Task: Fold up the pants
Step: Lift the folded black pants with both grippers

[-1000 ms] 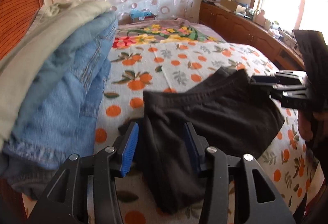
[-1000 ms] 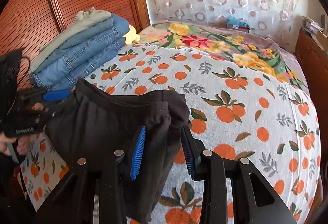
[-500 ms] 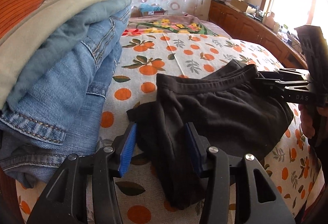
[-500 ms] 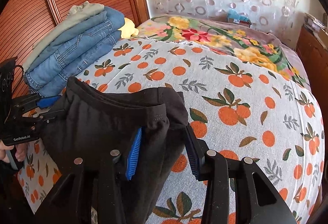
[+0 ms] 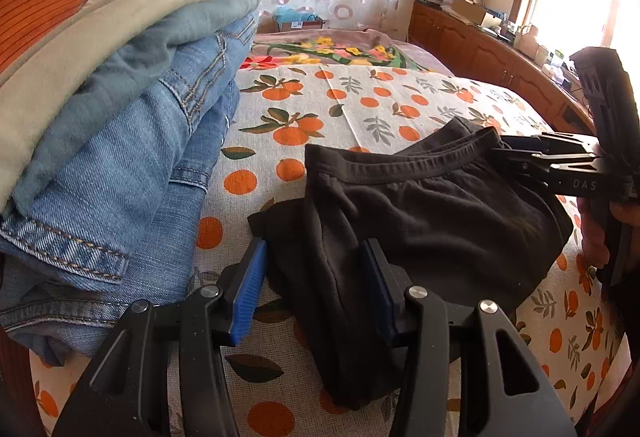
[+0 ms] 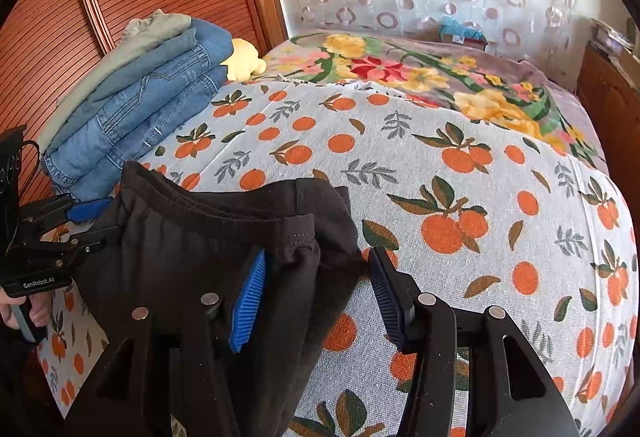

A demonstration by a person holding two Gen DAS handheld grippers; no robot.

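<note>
Since a second ago, the jeans pile (image 5: 120, 141) is looming larger and closer at the left of the left wrist view, and the black pants (image 5: 420, 221) are sitting lower on the bed, spread flatter across the orange-print sheet (image 5: 360, 105). Over the same second the right gripper (image 6: 316, 293) has just been opening its jaws: its right pad is now standing clear of the cloth with sheet showing beside it, while the folded edge of the pants is lying loosely against the left blue pad, not squeezed.

Jaws on the left gripper (image 5: 316, 289) are standing apart too, straddling a bunched fold of the pants; the cloth is lying between the pads without being pinched.

Pants are resting folded near the foot of the bed, waistband (image 6: 224, 197) turned away from the cameras, just beside the stacked jeans, which are lying under a pale green garment (image 6: 132, 49). Each gripper is showing at the edge of the other's view, at opposite ends of the pants. Farther up the bed a flowered blanket (image 6: 440, 77) is covering the mattress, with a yellow soft toy (image 6: 244, 57) behind the pile.
</note>
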